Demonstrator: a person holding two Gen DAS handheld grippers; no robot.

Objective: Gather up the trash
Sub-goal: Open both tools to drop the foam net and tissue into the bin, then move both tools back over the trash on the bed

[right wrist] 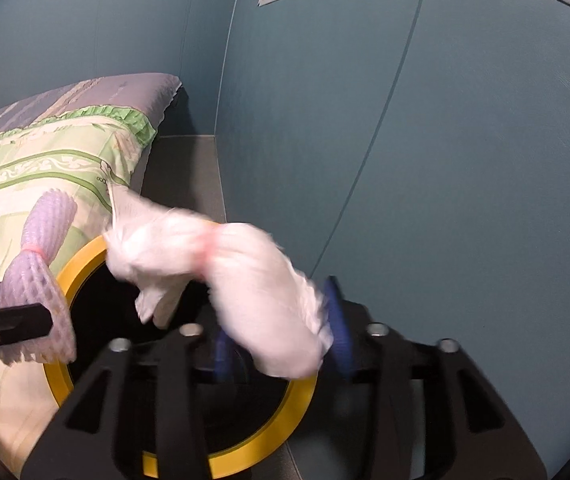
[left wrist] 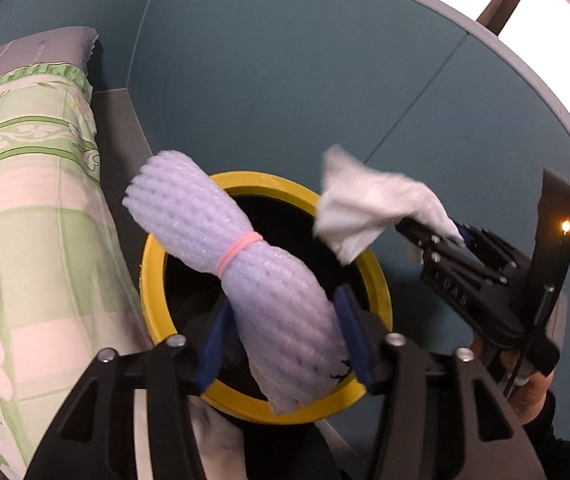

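Holding two pieces of trash over the bin [left wrist: 157,280], whose yellow rim rings a black liner. Left gripper [left wrist: 285,336] clamped on the foam net [left wrist: 245,264], blue pads pinching its lower half from both sides; pink rubber band [left wrist: 241,250] cinching the middle; upper end flaring out past the rim toward the bed [left wrist: 25,200]. Right gripper [right wrist: 281,340] closed on a white tissue wad [right wrist: 245,280], blurred in the right wrist view, its loose end hanging over the bin's right rim in the left wrist view.

Judged as handling: both very light, soft and springy. Foam net compressible, likely to spring back and cling slightly to the pads once let go; best taken near the band, where the bundle is tightest. Tissue limp and floppy, easily torn, prone to drifting sideways in falling rather than dropping straight.

Room and edges: bin wedged between the bed on its left and the teal wall [right wrist: 445,160] just behind and to its right, a grey floor strip [right wrist: 189,172] running back from it along the wall. Mouth wide enough for either piece, yet both grippers crowd over it close together, right one entering from the bin's right side. Little sideways room toward the wall; more toward the bed. Risk, as a guess: tissue catching on the rim or landing outside it.
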